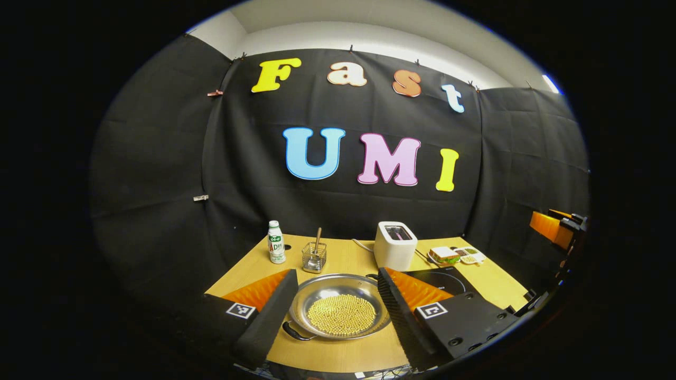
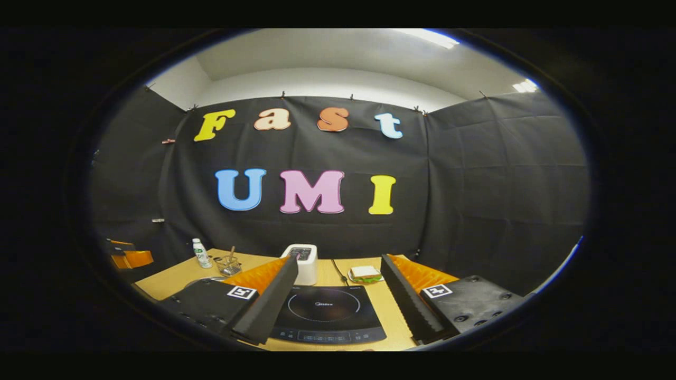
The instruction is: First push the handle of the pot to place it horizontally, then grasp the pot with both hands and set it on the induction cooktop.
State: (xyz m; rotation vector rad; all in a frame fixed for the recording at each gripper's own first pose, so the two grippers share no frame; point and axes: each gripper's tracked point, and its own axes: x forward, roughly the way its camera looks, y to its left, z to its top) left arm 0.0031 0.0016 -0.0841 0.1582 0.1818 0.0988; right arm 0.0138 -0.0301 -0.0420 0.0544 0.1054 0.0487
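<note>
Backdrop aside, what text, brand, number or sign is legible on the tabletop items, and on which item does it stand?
Nothing can be read with confidence.
bottle: label print too small to read.
induction cooktop: centre logo and front control markings blurred.
toaster: no text visible.

A mock kitchen staged inside a recording booth, not a real home. Black cloth [image 2: 475, 184] is clipped up as walls on three sides, with a plain white room wall [image 2: 327, 87] and ceiling lights above it. A wooden surface [image 1: 348, 258] carries kitchen things: a pan [image 1: 338, 303] of beans at 6 o'clock, a cooktop [image 2: 327, 314], a toaster [image 1: 395, 244] at 12, a bottle [image 1: 275, 241] at 11, and a sandwich [image 1: 444, 255] at 1.
</note>
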